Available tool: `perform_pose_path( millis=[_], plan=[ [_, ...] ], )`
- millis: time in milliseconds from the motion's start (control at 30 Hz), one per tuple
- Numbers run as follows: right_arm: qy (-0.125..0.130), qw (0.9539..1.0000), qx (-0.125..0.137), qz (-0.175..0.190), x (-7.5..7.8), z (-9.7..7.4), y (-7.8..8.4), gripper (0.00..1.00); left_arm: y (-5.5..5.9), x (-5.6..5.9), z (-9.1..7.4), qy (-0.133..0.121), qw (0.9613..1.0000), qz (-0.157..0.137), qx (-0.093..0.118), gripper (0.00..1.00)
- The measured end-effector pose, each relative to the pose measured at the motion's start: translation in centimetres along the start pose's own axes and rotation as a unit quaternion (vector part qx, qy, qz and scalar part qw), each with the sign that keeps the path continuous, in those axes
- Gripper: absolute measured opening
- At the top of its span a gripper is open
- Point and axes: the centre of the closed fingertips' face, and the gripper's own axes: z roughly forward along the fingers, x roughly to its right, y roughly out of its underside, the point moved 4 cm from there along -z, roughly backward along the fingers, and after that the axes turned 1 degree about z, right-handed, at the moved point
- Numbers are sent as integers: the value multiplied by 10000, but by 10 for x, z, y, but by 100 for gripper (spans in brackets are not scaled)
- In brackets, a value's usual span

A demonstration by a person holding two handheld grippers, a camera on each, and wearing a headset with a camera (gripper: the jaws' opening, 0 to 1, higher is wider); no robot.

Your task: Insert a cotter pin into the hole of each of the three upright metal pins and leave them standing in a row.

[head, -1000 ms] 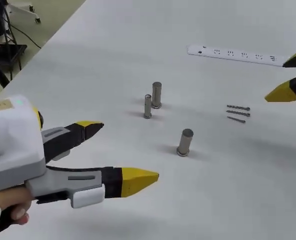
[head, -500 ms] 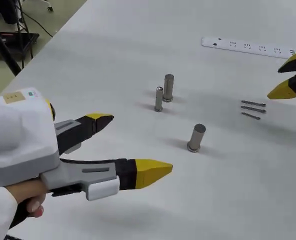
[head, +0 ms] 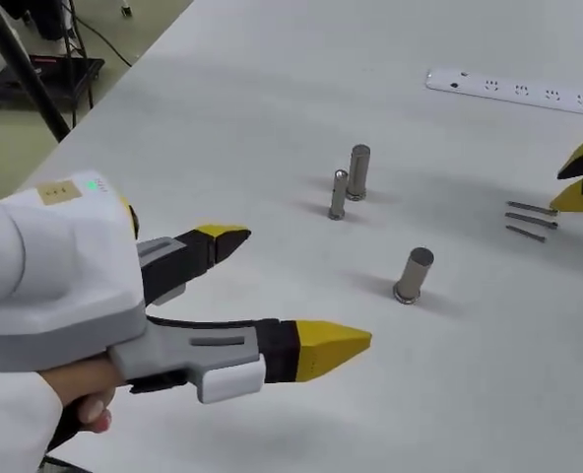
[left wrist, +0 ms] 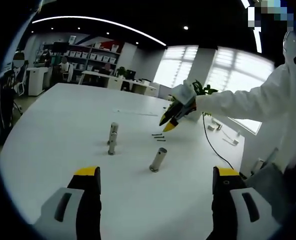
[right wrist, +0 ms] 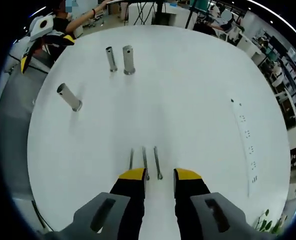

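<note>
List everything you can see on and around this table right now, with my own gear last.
metal pins: three, silver-grey, upright mid-table; two close together, one apart and nearer the person
cotter pins: three, grey, lying side by side on the table's right side
power strip: one, white, flat on the far right of the table
table: one, white, under everything
left gripper: one, black jaws with yellow tips, open, near left, holding nothing
right gripper: one, same colours, open, tips at the cotter pins' near ends
hand: one, white sleeve, holding the left gripper
</note>
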Motion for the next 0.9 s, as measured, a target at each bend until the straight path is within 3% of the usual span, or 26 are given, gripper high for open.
perform_pose_path(
  millis=[100,200,300,433,467,600,900],
  plan=[
    [-100,9999,-87,-39,9,9,4,14,-11,-1,-2,-27,9995,-148,285,92],
    [-202,9996,-193,-38,8,14,7,10,-17,-2,-4,-65,9991,-157,385,91],
    [-278,9993,-263,-54,6,18,9,10,-17,-5,-3,-85,9992,-146,364,91],
    [-384,9988,-273,-116,0,23,8,9,-9,-7,-2,-122,9997,-88,187,91],
    [-499,9986,-124,-146,-2,25,3,8,-9,-7,-2,-126,9997,-84,174,91],
    [-470,9976,-428,-259,4,30,11,6,-8,-8,-2,-153,9997,-112,179,91],
    [-531,9981,-311,-49,8,28,12,3,0,-9,-1,-165,9997,-145,117,90]
  ],
)
